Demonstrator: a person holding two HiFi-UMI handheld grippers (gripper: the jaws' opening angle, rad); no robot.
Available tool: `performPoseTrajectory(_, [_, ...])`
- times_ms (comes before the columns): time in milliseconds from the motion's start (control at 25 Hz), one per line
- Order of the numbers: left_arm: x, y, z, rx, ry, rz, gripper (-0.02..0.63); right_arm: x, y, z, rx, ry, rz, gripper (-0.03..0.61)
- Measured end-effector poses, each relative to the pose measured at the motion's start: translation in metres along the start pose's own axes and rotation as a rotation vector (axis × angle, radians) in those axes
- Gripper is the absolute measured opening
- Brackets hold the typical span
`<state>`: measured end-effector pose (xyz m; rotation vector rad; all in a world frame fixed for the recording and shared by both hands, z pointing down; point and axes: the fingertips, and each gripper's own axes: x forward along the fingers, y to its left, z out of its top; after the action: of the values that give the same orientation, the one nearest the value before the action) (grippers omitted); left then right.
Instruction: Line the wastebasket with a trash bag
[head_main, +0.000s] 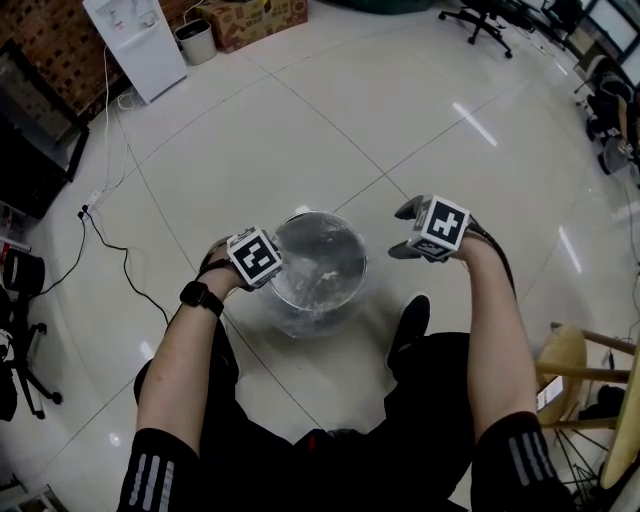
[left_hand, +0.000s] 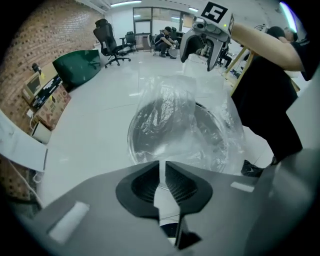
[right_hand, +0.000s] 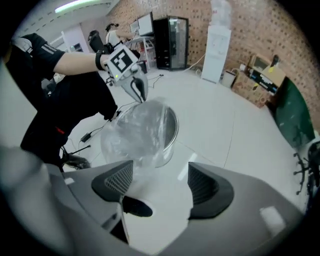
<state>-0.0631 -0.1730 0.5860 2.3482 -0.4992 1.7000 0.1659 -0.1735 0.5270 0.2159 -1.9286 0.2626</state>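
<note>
Round metal wastebasket (head_main: 352, 258) on the pale tiled floor (head_main: 300, 130), with a clear trash bag (head_main: 305, 290) crumpled inside it and spilling over the rim on the near side. My left gripper (left_hand: 162, 170) sits at the wastebasket's left rim in the head view. Its jaws are drawn almost together on the bag's edge, and the right gripper view shows the film rising in a peak to its tips. My right gripper (right_hand: 161, 180) hangs on the other side, apart from the rim. Its jaws are spread wide with nothing pressed between the pads, though loose film lies just past one of them. Both grippers point steeply down. A black shoe (head_main: 410, 322) rests on the floor just beside the wastebasket, on the person's side of it. A wooden stool (head_main: 565, 360) stands at the right edge of the head view, and a white water dispenser (head_main: 140, 40) is well away by the brick wall (head_main: 50, 45).
</note>
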Motion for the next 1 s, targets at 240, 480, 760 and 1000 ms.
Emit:
performPoseTrajectory(240, [-0.012, 0.015, 0.021, 0.009, -0.063, 0.085, -0.006, 0.033, 0.014, 0.068, -0.073, -0.124, -0.004, 0.353])
performPoseTrajectory(480, [-0.012, -0.002, 0.013, -0.022, -0.074, -0.034, 0.297, 0.076, 0.018, 0.074, -0.213, -0.041, -0.036, 0.344])
performPoseTrajectory(760, [0.013, -0.033, 0.014, 0.052, -0.025, -0.103, 0.391, 0.088, 0.004, 0.063, -0.181, 0.006, -0.058, 0.070])
performPoseTrajectory(1000, [0.022, -0.029, 0.005, 0.149, 0.083, -0.052, 0.072, 0.081, -0.009, 0.073, -0.149, -0.035, -0.091, 0.032])
